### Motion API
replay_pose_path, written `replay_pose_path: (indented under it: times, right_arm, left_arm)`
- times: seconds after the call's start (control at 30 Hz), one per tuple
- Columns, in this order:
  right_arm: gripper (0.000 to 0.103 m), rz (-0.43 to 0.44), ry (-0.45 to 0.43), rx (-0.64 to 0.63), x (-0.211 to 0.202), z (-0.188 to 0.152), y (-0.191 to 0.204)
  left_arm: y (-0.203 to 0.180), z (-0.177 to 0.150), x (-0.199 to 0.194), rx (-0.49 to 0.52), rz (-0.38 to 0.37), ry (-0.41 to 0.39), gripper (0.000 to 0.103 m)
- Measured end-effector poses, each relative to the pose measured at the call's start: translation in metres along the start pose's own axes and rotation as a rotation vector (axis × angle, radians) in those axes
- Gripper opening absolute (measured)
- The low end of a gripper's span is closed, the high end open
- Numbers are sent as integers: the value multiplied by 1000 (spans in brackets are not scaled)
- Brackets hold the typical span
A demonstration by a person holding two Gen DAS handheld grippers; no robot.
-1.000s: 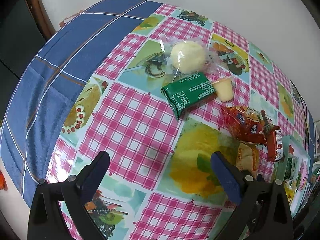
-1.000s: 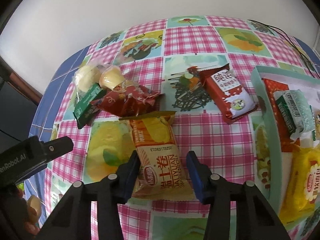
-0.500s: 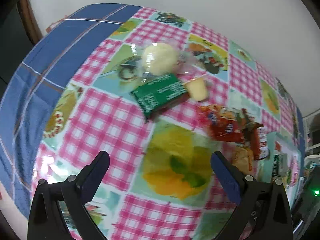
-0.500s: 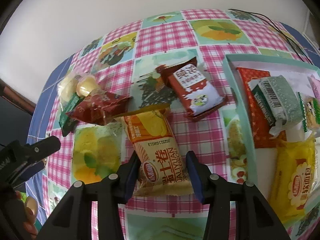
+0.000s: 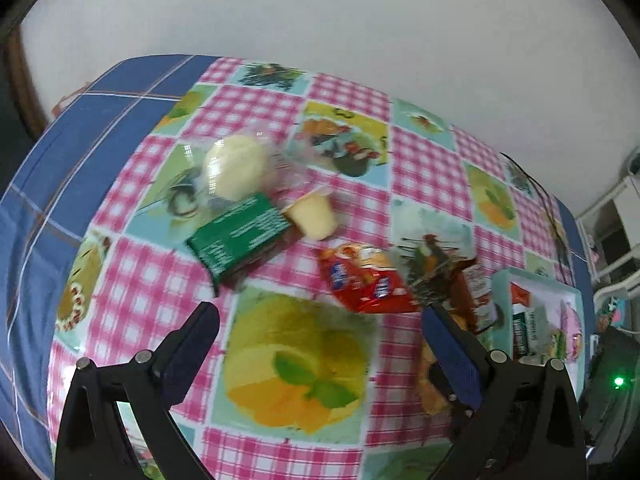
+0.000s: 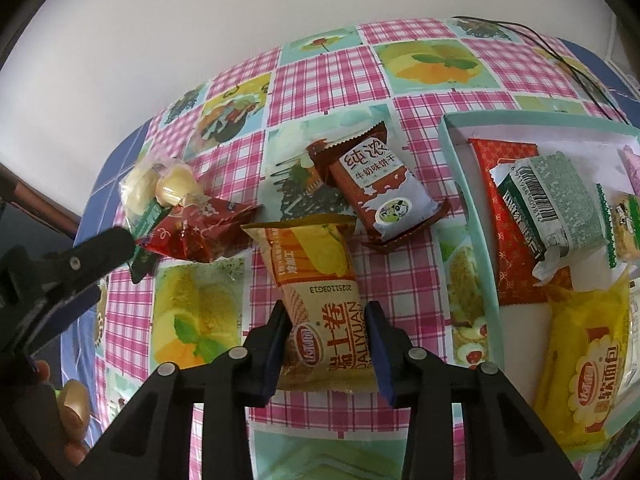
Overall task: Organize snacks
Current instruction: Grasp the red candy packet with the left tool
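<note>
My right gripper [image 6: 328, 320] points down at a yellow egg-roll pack [image 6: 316, 264] lying on the checked tablecloth. Its jaws are closing and both pads press the pack's sides. My left gripper [image 5: 320, 324] hangs open over a lemon picture on the cloth, with nothing between its fingers. Beyond it lie a green packet [image 5: 240, 238], a round bun in clear wrap [image 5: 236, 172], a pale jelly cup [image 5: 314, 216] and a red packet [image 5: 366, 280]. A brown milk-wafer pack [image 6: 380, 184] lies just past the yellow pack.
A teal tray [image 6: 540, 121] on the right holds several wrapped snacks, among them a red pack [image 6: 504, 184] and a yellow bread bag [image 6: 584, 356]. A black cable [image 6: 560, 60] runs over the far right of the table. A white wall stands behind it.
The right jaws have narrowed onto the yellow pack. The left gripper has swung to the right and lifted slightly, so the red packet and the tray now show ahead of it.
</note>
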State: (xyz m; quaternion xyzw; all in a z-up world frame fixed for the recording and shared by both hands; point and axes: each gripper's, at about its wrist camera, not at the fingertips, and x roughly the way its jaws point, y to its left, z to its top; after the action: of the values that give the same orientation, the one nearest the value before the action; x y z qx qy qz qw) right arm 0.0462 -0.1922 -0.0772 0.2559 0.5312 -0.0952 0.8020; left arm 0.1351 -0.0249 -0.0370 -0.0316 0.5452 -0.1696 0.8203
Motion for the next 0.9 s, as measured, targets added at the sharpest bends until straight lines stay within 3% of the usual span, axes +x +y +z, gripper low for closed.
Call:
replay_pose_path:
  times: [0.5,0.6,0.7,0.83,0.9]
  right_arm:
    - [38,32,-86,13,-17,18,-3]
    - [38,36,-76,22,-12,19,-5]
    - [38,43,-73,24,-11,19,-6]
    - [38,43,-73,23,-9,20,-5]
    - [38,46,-73,26,-9,20,-5]
  left_arm:
    - [-11,12,29,-46,-47,40,99]
    - [-15,14,38,-43,-49,52,91]
    - [-18,15,47,-36,-43,63,90]
    - [-22,17,55,-25,-30,79,65]
    - [-22,17,57,-22,-20,82,61]
